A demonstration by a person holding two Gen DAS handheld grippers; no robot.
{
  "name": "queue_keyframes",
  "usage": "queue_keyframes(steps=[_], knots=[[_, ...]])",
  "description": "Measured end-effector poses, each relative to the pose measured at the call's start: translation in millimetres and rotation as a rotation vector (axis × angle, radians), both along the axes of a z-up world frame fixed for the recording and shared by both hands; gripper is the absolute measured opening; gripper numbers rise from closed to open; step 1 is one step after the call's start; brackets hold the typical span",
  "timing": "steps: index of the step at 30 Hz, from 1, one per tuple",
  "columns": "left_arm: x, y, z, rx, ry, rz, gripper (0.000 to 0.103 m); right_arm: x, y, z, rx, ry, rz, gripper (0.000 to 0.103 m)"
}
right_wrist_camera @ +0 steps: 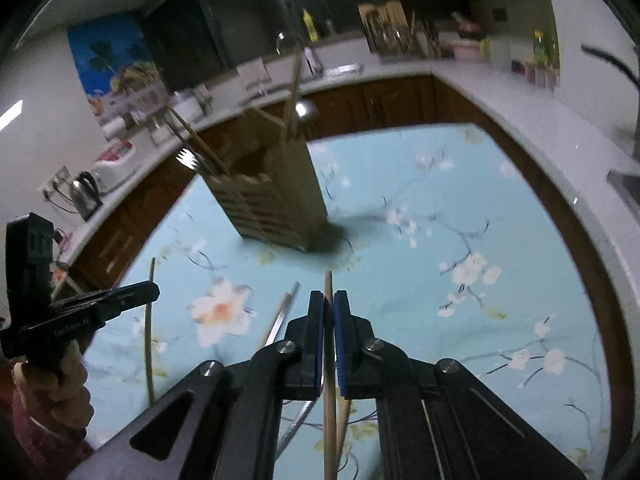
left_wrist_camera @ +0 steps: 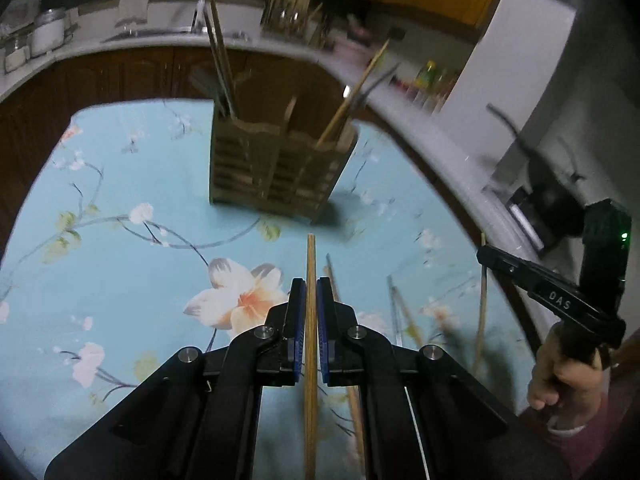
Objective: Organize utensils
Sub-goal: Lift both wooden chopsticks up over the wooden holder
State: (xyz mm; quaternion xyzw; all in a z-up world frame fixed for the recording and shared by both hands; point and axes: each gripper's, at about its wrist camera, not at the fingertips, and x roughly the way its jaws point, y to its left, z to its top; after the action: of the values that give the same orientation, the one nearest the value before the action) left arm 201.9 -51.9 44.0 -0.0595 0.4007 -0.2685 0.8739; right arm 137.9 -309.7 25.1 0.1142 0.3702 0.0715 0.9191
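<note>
A wooden slatted utensil holder (left_wrist_camera: 280, 160) stands on the floral blue tablecloth (left_wrist_camera: 120, 240); it also shows in the right wrist view (right_wrist_camera: 276, 196). Chopsticks and metal utensils stick out of it. My left gripper (left_wrist_camera: 311, 286) is shut on a wooden chopstick (left_wrist_camera: 311, 256), held above the table short of the holder. My right gripper (right_wrist_camera: 328, 300) is shut on another wooden chopstick (right_wrist_camera: 328, 284). The right gripper shows in the left wrist view (left_wrist_camera: 486, 252), and the left gripper in the right wrist view (right_wrist_camera: 154, 290). More chopsticks (left_wrist_camera: 404, 312) lie on the cloth between the grippers.
A white kitchen counter (right_wrist_camera: 520, 112) curves around behind the table with a sink, a knife block (right_wrist_camera: 384, 30), bottles and a kettle (right_wrist_camera: 86, 194). A metal utensil (right_wrist_camera: 286, 312) lies on the cloth (right_wrist_camera: 440, 220) below my right gripper.
</note>
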Motion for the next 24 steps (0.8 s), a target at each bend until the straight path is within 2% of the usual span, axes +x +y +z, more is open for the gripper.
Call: queue_keyframes(steps=[9,13,24], knots=[[-30,32,63,-0.082,-0.128,0.017,0.005,-27,5,71,0.001,-0.166,0.003,0.005],[-30,40,76,-0.097,-0.165,0.038,0.005,-26,10,95,-0.001,-0.23,0.009,0.005],[-15,55,91,-0.118,-0.208,0.096,0.005,-11,22,109,0.008,-0.277,0.029,0.005]])
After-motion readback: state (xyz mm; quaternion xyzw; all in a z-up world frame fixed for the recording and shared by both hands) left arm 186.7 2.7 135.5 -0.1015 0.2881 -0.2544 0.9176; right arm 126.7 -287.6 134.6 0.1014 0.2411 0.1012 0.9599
